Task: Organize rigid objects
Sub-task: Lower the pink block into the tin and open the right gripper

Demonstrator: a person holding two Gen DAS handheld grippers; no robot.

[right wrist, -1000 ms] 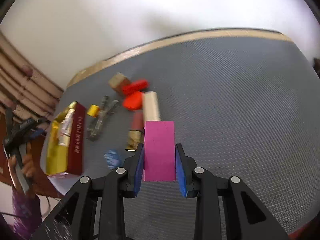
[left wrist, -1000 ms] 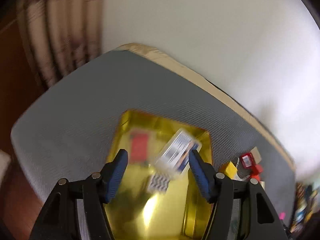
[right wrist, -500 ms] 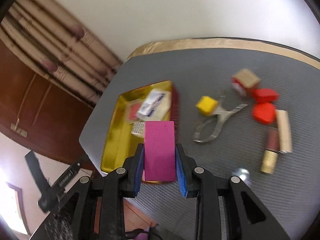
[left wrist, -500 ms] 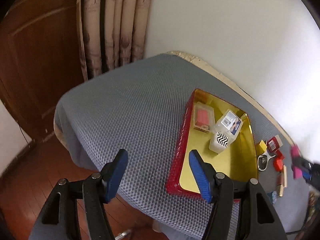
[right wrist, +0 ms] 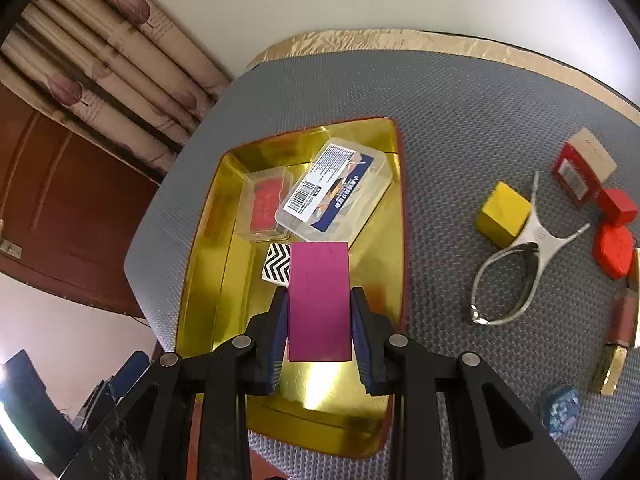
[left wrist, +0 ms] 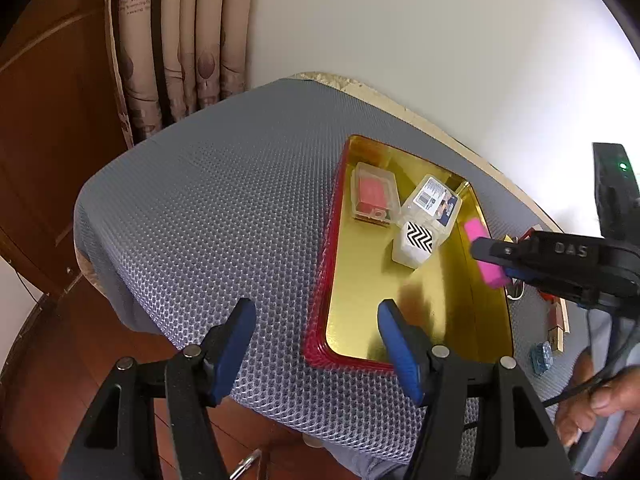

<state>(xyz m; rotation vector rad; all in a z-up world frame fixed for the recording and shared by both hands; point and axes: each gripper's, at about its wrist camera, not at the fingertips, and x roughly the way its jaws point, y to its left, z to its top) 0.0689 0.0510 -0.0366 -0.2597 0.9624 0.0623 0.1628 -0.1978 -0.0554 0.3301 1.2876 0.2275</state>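
Right wrist view: the pink block [right wrist: 319, 300] is clamped between the right gripper [right wrist: 320, 344] pads, long axis along the fingers, directly above the gold tray [right wrist: 208, 280]. The left gripper [left wrist: 316, 344] is held wide, empty, near the tray's corner.

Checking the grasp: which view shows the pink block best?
The right wrist view: the pink block fills the centre, clamped in the right gripper. The left wrist view shows it small, side-on and partly hidden.
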